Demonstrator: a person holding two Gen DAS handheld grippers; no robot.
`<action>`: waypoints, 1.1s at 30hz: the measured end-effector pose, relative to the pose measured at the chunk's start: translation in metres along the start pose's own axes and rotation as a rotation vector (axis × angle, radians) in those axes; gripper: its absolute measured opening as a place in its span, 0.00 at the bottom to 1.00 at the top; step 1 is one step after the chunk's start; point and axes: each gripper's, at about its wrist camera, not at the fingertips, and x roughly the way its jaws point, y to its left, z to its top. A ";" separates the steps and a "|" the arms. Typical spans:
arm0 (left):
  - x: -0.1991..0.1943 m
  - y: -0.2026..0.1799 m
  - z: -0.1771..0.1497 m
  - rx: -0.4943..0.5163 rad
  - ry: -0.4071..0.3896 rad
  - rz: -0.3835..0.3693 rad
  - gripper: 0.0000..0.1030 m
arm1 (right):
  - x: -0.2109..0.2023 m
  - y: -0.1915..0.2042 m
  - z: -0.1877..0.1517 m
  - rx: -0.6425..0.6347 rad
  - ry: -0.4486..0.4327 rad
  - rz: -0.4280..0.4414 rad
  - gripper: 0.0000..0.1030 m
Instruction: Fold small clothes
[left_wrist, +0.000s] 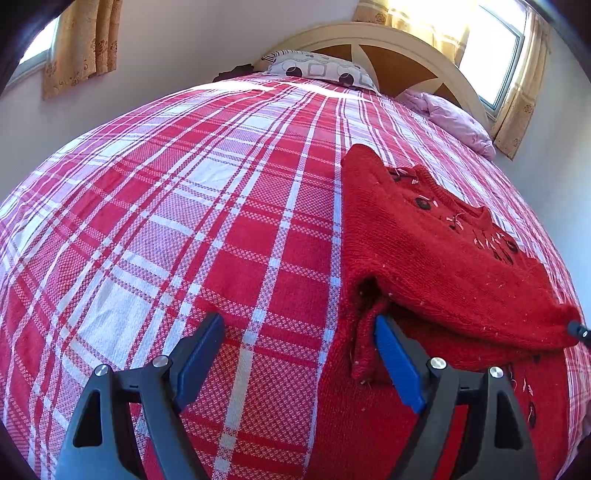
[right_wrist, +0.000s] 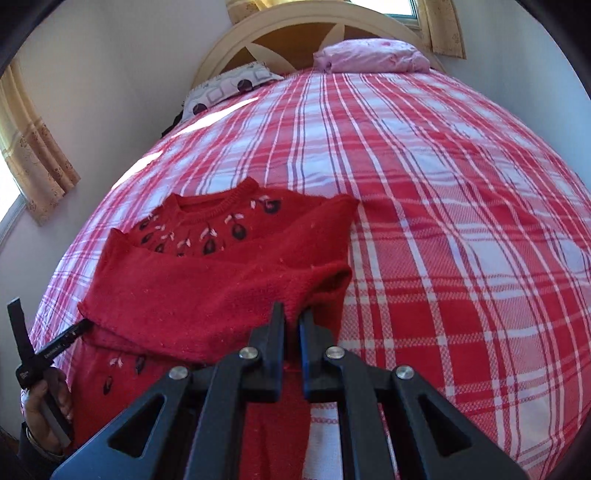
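Where the bed's woven bedspread (left_wrist: 207, 221) spreads in red, white and lilac checks, a small red knitted sweater (right_wrist: 207, 295) lies with its hem folded up over the body, the ribbed round neck ringed with embroidered dark buds and pale pink stitches. The right gripper (right_wrist: 291, 325) has its black-and-blue jaws pinched tight on the folded sweater's fuzzy edge. The left gripper (left_wrist: 299, 354) stands wide apart and grips nothing, one blue pad beside a rolled sleeve cuff (left_wrist: 364, 347), the other over bare bedspread
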 end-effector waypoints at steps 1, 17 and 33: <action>0.001 0.001 0.001 -0.001 -0.001 -0.001 0.81 | 0.004 -0.003 -0.004 0.006 0.008 -0.006 0.09; -0.047 0.006 0.029 0.015 -0.181 -0.027 0.81 | -0.036 -0.003 -0.014 0.024 -0.047 -0.065 0.32; 0.012 -0.014 0.023 0.098 -0.027 0.017 0.81 | 0.025 -0.028 0.028 0.198 0.074 0.135 0.08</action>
